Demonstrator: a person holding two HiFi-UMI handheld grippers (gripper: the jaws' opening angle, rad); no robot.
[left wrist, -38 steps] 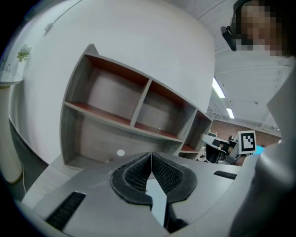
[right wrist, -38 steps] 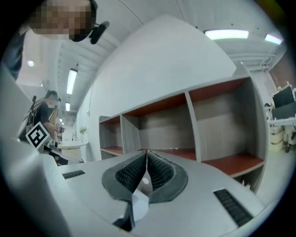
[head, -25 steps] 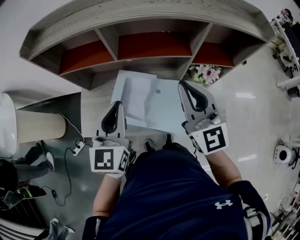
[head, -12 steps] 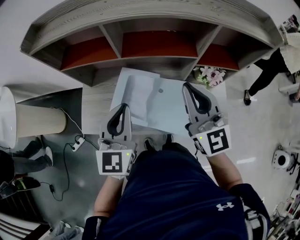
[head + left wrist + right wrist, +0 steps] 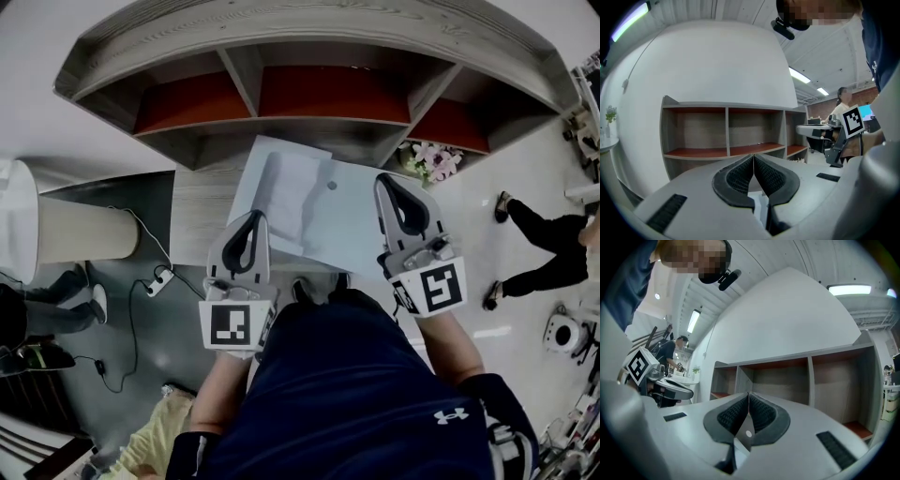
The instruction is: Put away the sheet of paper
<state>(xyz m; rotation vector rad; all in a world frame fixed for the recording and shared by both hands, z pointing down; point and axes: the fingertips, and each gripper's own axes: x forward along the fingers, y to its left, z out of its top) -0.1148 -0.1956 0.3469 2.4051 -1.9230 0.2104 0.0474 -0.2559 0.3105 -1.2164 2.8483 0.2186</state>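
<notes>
At my far left a pale drum (image 5: 80,253) stands on the dark floor, with a cable (image 5: 141,286) trailing just beside it. Next comes my left tool (image 5: 255,220), pointing towards the shelf (image 5: 319,23). In the left gripper view the left tool (image 5: 753,158) has its ribbed pads pressed together at the tips, and a strip of white shows edge-on in the slot just behind them. I read that as the near left edge of the sheet (image 5: 314,211), pinched there.

The sheet hangs between my two tools, spread out over the wood counter (image 5: 197,216) and in front of the shelf's middle bay. Its far edge lies close to the shelf's lower board. I can't tell whether it touches the counter. A small round mark sits near its centre.

My right tool (image 5: 384,183) grips the sheet's right side. In the right gripper view the right tool (image 5: 748,395) has its pads closed on the sheet (image 5: 743,437), which runs grey between them with a small pale dot on it.

Beyond the right tool, flowers (image 5: 431,159) sit by the shelf's right end. A person (image 5: 539,248) is on the light floor at the far right.
</notes>
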